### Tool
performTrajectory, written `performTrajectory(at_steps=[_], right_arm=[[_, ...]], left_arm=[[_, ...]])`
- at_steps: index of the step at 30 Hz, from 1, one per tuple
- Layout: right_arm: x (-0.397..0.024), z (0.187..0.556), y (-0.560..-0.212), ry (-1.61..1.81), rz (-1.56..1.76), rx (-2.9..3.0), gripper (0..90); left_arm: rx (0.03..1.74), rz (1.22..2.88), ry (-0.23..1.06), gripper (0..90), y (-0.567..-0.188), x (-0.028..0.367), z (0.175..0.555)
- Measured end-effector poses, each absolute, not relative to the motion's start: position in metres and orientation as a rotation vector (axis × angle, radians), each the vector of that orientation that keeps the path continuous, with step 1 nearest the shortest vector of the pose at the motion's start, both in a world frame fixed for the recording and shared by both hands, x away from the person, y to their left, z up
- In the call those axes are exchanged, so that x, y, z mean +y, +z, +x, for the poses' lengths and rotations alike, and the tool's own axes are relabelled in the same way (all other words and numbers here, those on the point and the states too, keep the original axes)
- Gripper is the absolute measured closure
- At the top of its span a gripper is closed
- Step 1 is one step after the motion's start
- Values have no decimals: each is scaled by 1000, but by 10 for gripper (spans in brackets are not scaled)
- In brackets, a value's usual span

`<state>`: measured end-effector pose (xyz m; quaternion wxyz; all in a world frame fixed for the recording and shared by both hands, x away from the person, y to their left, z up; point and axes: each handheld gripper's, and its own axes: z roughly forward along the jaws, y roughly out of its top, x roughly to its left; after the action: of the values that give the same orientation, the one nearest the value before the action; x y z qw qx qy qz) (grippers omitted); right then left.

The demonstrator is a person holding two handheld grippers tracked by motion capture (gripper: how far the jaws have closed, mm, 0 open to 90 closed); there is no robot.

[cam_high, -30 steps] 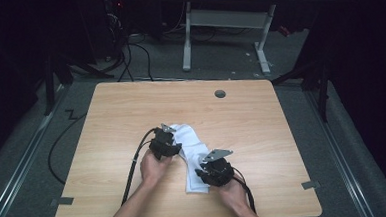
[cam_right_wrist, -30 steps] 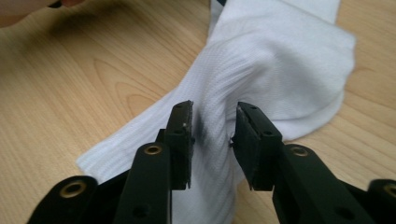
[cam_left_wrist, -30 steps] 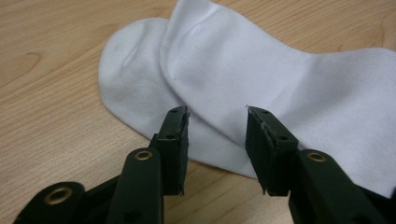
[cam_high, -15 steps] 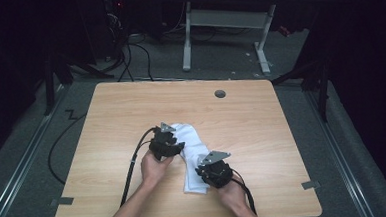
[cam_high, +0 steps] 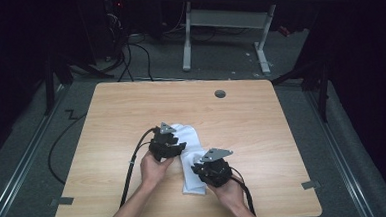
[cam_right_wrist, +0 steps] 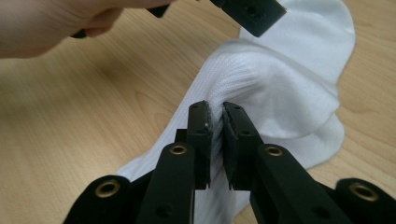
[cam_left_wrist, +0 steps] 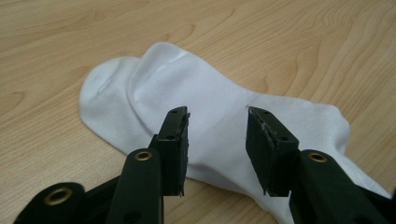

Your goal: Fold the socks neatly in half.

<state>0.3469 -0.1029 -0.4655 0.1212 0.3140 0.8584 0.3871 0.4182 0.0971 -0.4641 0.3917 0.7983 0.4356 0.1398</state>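
1. Two grippers work over one white sock (cam_high: pixel 189 153), which lies on the wooden table (cam_high: pixel 111 118) a little toward the person's edge, its long axis running from the near edge away and slightly leftward in the high view.
2. The right gripper (cam_right_wrist: pixel 215 122) has its jaws nearly closed on a pinched ridge of ribbed fabric near the sock's nearer end; the cloth rises into a fold above the jaws.
3. The left gripper (cam_left_wrist: pixel 217 128) stands with jaws moderately wide, holding nothing, poised just over the sock's farther half, with fabric visible in the gap between them.
4. Seen from the left gripper view, the rounded end of the sock lies beyond and to the left of the jaws, so the sock stretches across rather than along them.
5. The left gripper is the nearer to that far end; any coming grasp there would likely fall to it, needing only a short drop onto the cloth.
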Motion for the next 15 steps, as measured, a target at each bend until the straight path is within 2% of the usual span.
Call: performTrajectory(at_steps=[4, 15], right_arm=[[-103, 351, -479, 1044, 949, 2541, 688], [-107, 362, -493, 929, 933, 2496, 729]], left_arm=[[1106, 2074, 362, 589, -471, 93, 420], [1150, 2159, 407, 635, -489, 82, 431]])
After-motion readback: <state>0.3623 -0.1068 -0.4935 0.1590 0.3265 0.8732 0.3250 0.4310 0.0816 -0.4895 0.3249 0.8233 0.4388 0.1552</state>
